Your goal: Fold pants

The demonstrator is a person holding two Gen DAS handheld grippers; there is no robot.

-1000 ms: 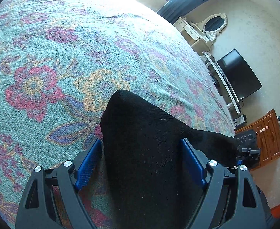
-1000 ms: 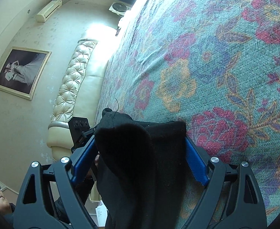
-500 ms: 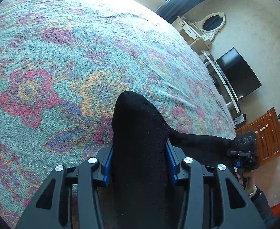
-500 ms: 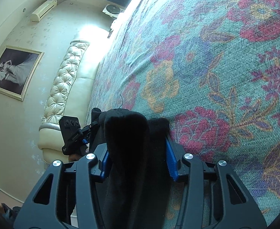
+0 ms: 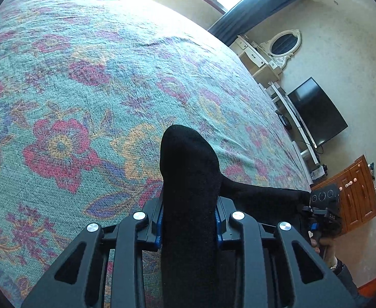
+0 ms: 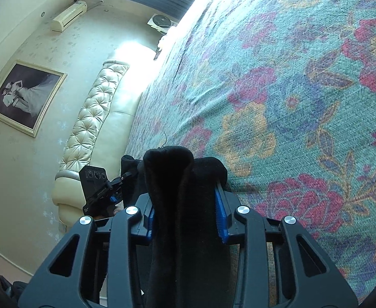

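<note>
The black pants (image 5: 189, 169) lie at the near edge of a floral bedspread (image 5: 85, 89). My left gripper (image 5: 189, 213) has a bunched fold of them between its blue pads, which press on the cloth while the jaws are still closing. A dark band of pants runs right to my right gripper (image 5: 324, 210), held by a hand (image 5: 325, 243). In the right wrist view, my right gripper (image 6: 185, 213) squeezes another thick fold of the pants (image 6: 185, 179), its jaws closing too. My left gripper (image 6: 98, 190) shows at the left of that view.
The bedspread (image 6: 290, 89) stretches far ahead of both grippers. Past the bed's right side stand a television (image 5: 316, 113), a white dresser with an oval mirror (image 5: 283, 46) and a wooden cabinet (image 5: 354, 195). A tufted cream headboard (image 6: 93, 118) and a framed picture (image 6: 23, 97) are on the other side.
Both pairs of jaws have narrowed from wide apart onto the black cloth, gathering it into tall narrow folds. Both grippers have edged forward over the bed with the cloth.
</note>
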